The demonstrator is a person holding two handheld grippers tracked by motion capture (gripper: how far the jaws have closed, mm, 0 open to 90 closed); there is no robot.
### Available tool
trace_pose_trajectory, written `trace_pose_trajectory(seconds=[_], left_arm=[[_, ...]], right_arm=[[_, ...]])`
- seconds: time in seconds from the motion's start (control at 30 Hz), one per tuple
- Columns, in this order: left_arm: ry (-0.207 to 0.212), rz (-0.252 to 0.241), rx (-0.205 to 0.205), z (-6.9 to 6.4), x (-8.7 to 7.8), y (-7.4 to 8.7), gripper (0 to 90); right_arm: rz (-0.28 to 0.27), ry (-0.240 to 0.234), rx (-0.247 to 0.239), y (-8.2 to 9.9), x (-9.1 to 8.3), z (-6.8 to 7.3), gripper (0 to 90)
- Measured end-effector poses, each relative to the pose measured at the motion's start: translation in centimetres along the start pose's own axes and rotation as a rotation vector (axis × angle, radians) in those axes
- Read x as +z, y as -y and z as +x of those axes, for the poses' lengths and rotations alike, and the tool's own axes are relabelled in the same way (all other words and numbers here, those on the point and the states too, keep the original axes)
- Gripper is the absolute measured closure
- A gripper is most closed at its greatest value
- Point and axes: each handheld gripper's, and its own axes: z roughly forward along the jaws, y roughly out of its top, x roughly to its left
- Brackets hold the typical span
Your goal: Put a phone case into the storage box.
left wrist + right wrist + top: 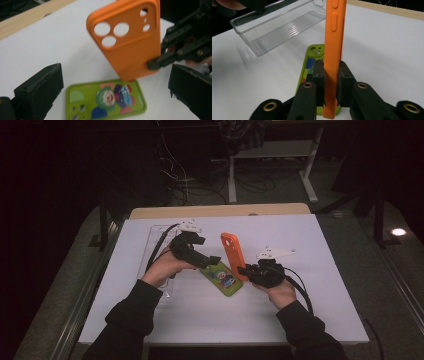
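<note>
Orange phone case [233,254] stands upright from above, my right gripper [243,270] clamped on its lower edge over the white table [310,270]. Left gripper view: my left gripper [115,92] gapes empty above the green case [105,100]. Right gripper view: clear tray [279,27] behind.

A white-topped table [300,310] is carrying a green phone case [222,278] lying flat and, to its left, what is probably a clear plastic tray [279,27].
</note>
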Motion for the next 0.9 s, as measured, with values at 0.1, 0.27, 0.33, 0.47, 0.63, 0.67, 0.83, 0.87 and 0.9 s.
trace_pose_trajectory(seconds=[0.1,0.27,0.33,0.47,0.63,0.67,0.83,0.87,0.9], left_arm=[[0.005,0.021,0.011,-0.2,0.6,0.1,0.0],[0.016,-0.005,-0.009,-0.4,0.9,0.2,0.0],[0.021,-0.007,-0.007,-0.4,1.0,0.2,0.0],[0.033,-0.008,-0.004,-0.5,1.0,0.2,0.0],[0.045,-0.015,0.007,-0.5,1.2,0.2,0.0],[0.044,-0.017,0.007,-0.6,1.2,0.2,0.0],[0.043,-0.029,-0.002,-0.5,1.3,0.3,0.0],[0.035,-0.036,-0.008,-0.5,1.3,0.3,0.0],[0.031,-0.040,-0.010,-0.5,1.3,0.3,0.0]], right_arm=[[-0.002,-0.008,-0.009,0.0,0.0,0.2,78.4],[-0.003,-0.026,-0.014,0.1,0.2,0.7,78.5],[-0.002,-0.033,-0.011,0.1,0.4,0.9,78.4],[0.001,-0.046,-0.010,0.1,0.6,1.3,78.5],[0.006,-0.063,-0.008,0.1,1.0,1.9,78.4],[0.003,-0.068,-0.009,0.1,1.1,2.0,78.4],[0.006,-0.080,-0.006,0.1,1.5,2.4,78.5],[0.005,-0.080,-0.009,0.1,1.5,2.4,78.5],[0.008,-0.084,-0.006,0.1,1.6,2.4,78.5]])
